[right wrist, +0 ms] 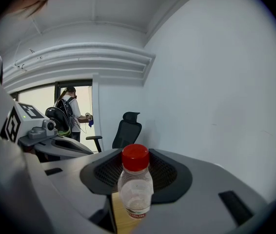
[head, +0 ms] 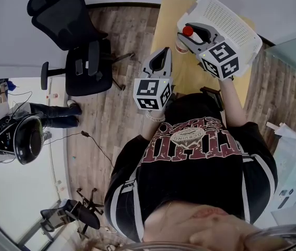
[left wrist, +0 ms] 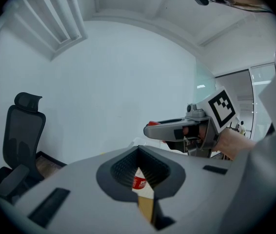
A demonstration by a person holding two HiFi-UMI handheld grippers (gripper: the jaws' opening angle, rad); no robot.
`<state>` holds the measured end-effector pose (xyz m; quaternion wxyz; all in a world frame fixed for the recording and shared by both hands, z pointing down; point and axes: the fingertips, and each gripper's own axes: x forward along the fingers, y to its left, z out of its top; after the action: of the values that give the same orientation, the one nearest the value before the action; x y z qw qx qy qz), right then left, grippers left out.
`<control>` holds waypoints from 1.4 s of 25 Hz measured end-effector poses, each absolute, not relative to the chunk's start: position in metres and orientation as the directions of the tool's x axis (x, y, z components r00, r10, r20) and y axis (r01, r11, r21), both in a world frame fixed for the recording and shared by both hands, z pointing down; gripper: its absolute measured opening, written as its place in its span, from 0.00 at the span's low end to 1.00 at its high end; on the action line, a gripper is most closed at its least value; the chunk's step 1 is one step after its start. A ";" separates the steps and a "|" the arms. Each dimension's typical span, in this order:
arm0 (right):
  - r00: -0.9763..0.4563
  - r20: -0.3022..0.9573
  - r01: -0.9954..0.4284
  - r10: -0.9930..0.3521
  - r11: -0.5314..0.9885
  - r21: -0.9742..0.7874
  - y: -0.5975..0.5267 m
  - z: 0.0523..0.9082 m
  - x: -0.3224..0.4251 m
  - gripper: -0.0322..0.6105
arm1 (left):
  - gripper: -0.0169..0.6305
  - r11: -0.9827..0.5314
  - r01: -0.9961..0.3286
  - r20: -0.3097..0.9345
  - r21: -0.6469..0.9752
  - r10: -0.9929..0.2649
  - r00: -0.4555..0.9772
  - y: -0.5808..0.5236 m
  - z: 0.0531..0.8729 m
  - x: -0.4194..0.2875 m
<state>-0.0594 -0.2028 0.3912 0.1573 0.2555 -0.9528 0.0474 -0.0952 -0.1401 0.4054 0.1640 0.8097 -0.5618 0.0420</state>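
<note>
right gripper [head: 192,34] is out over the pale wooden table [head: 164,27], its jaws clenched round a clear plastic bottle with a red screw cap [right wrist: 135,189]. the bottle sits in the dark ribbed notch between the jaws, a hollow that looks shaped to cradle a round body. the cap rides clear above the grey jaws and the red label band shows below them, so the bottle stands upright rather than tipping. whether its base touches the wood, no view settles. left gripper [head: 164,51] hangs lower and nearer the person's chest, just off the table edge, its jaws drawn together on nothing. it points at the bottle, whose label shows through its own notch, and it seems held back to keep out of the right one's way. a white perforated plastic basket [head: 226,17] sits on the table just beyond the right gripper. a black office chair [head: 72,41] stands well apart on the plank floor.
</note>
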 end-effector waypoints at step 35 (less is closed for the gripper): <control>-0.792 0.466 -0.483 -0.394 0.871 -0.085 -0.227 0.497 -0.103 0.32 | 0.10 -0.276 -0.929 0.280 0.248 -0.898 0.341 -0.167 0.427 -0.137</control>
<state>-0.1031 -0.2267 0.4968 0.2227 0.2330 -0.9413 0.1001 -0.1369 -0.1672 0.4267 0.1855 0.7975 -0.5725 0.0421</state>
